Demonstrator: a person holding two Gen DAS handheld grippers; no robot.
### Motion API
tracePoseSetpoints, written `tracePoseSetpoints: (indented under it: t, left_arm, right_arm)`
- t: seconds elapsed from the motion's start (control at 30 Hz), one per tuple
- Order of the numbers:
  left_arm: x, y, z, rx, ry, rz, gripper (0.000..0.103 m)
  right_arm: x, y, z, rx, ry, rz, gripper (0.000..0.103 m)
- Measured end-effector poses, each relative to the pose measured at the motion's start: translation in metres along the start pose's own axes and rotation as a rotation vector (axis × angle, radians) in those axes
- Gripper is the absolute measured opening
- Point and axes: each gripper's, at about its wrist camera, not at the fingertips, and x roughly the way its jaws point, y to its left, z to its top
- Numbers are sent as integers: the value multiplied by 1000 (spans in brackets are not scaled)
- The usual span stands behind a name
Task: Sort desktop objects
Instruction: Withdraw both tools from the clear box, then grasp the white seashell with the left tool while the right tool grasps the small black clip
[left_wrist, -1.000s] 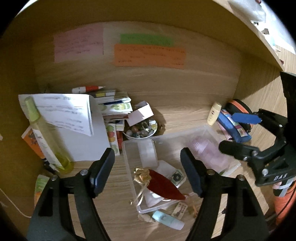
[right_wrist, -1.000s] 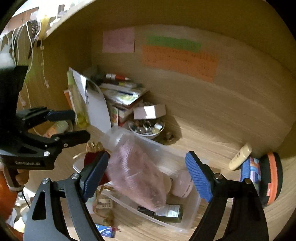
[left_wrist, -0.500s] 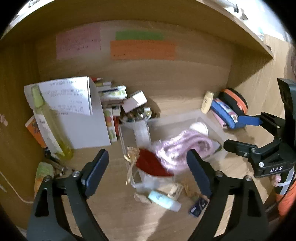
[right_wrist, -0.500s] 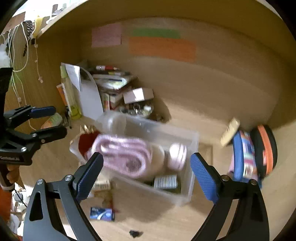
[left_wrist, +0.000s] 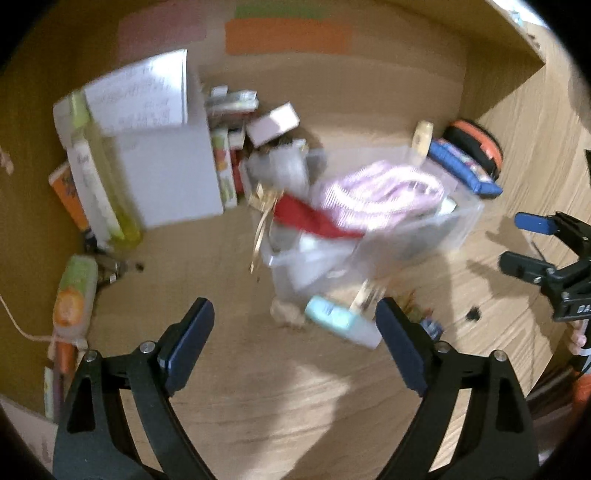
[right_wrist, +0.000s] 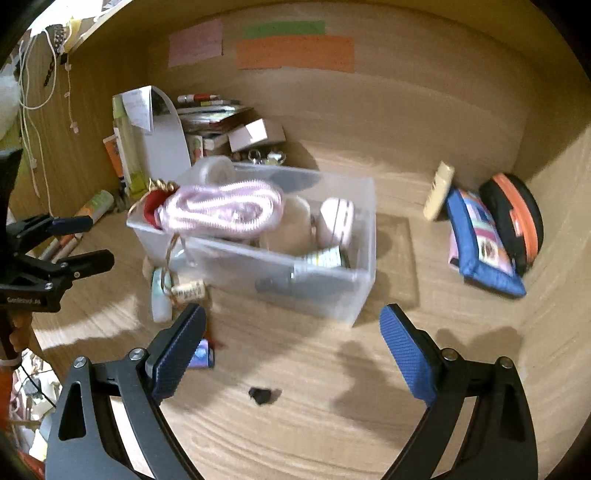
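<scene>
A clear plastic bin (right_wrist: 332, 295) (left_wrist: 458, 221) stands on the wooden desk. A pink zip pouch (right_wrist: 221, 210) (left_wrist: 380, 195) lies across its top beside a red item with gold ribbon (left_wrist: 314, 219) (right_wrist: 149, 206). Small jars and tubes lie inside the bin. My left gripper (left_wrist: 295, 332) is open and empty, near the front of the bin. My right gripper (right_wrist: 291, 343) is open and empty, in front of the bin. Each gripper shows in the other's view, the right (left_wrist: 532, 240) and the left (right_wrist: 79, 240).
Books, papers and a yellow-green bottle (left_wrist: 107, 184) stand at the back left. A blue pouch (right_wrist: 480, 243) and an orange-black case (right_wrist: 517, 218) lean at the right. A mint tube (left_wrist: 340, 321), a cork (right_wrist: 188, 290), a blue card (right_wrist: 201, 354) and a black bit (right_wrist: 263, 395) lie in front.
The pink pouch has dropped onto the bin's top and settled. Both grippers have pulled back from the bin toward the desk's front, staying open.
</scene>
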Motion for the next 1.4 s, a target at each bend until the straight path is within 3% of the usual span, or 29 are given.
tracePoseSetpoints:
  t: [0.13, 0.3, 0.37, 0.5, 0.63, 0.73, 1.03, 1.13, 1.4]
  left_arm:
    - [19, 10, -13, -11, 65, 15, 90]
    - [29, 17, -17, -17, 71, 8, 88]
    - [33, 19, -15, -17, 66, -11, 78]
    - [43, 18, -11, -8, 93, -27, 67]
    - [53, 13, -11, 13, 114, -34, 61]
    - [60, 10, -10, 22, 136, -35, 51]
    - [70, 8, -2, 19, 144, -19, 45]
    - [71, 7, 0, 37, 140, -21, 39]
    - [68, 5, -3, 28, 121, -7, 39]
  right_arm:
    - [3, 4, -16, -13, 2, -22, 94]
    - [9, 6, -32, -2, 24, 8, 92]
    - [13, 2, -37, 27, 38, 23, 92]
    - [20, -5, -47, 58, 87, 67, 73]
    - [21, -3, -55, 41, 106, 66, 64]
    - [22, 0, -59, 25, 120, 81, 56]
    - [37, 17, -61, -51, 149, 98, 37]
    - [38, 22, -60, -74, 137, 79, 23]
    - [39, 19, -60, -55, 126, 82, 17]
